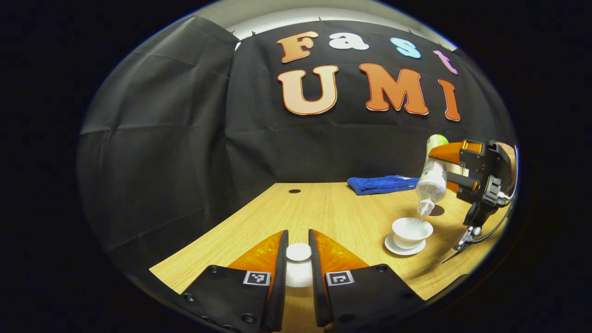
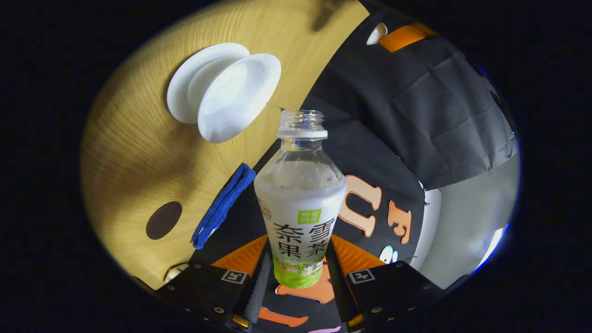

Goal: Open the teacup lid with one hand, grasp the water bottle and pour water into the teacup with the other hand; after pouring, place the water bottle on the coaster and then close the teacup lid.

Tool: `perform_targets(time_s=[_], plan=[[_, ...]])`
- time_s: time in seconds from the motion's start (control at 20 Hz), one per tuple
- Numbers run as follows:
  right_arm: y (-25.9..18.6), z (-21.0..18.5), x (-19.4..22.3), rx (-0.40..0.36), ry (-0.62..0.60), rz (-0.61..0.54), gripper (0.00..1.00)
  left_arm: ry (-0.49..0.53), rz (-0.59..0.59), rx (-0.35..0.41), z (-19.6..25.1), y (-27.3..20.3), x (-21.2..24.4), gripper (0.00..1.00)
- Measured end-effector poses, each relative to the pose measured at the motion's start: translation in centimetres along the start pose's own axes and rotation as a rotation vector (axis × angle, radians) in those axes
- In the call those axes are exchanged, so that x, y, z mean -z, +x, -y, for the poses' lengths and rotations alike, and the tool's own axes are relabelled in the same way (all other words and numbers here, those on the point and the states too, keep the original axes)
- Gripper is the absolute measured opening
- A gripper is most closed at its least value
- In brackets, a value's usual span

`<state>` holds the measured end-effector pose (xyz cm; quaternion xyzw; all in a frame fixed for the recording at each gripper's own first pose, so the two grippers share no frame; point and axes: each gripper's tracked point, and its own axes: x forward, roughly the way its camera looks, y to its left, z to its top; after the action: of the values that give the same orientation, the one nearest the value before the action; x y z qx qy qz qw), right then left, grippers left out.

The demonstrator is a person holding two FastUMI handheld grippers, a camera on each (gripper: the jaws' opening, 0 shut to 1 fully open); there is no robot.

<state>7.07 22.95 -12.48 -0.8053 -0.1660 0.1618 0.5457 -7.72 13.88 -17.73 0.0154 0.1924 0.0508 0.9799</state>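
Above the teacup (image 1: pixel 411 231), the water bottle (image 1: pixel 431 178), clamped in right tool (image 2: pixel 296 282), is tilted mouth-down; lid (image 1: pixel 298 259) gripped by left tool (image 1: pixel 298 273), w/ coaster (image 1: pixel 435 210) just behind cup.

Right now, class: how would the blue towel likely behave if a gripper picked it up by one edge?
The towel lies folded flat on the table, so it is probably floppy and would droop or unfold. It looks like soft cloth, so probably light, not slippery, and unlikely to break.
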Motion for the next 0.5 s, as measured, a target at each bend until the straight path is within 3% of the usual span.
perform_targets(time_s=[0.15, 0.3, 0.5], plan=[[-0.4, -2.8, -0.3, -0.096, 0.197, -0.013, 0.65, -0.009, 0.007, 0.008, 0.5, 0.0, -0.4, 0.3], [-0.4, -3.1, 0.0, -0.123, 0.389, -0.045, 0.65, -0.011, 0.007, 0.011, 0.9, 0.0, -0.7, 0.33], [-0.1, -4.3, 1.9, -0.198, 0.732, -0.118, 0.65, -0.008, 0.007, 0.02, 1.8, 0.2, -1.2, 0.3]])
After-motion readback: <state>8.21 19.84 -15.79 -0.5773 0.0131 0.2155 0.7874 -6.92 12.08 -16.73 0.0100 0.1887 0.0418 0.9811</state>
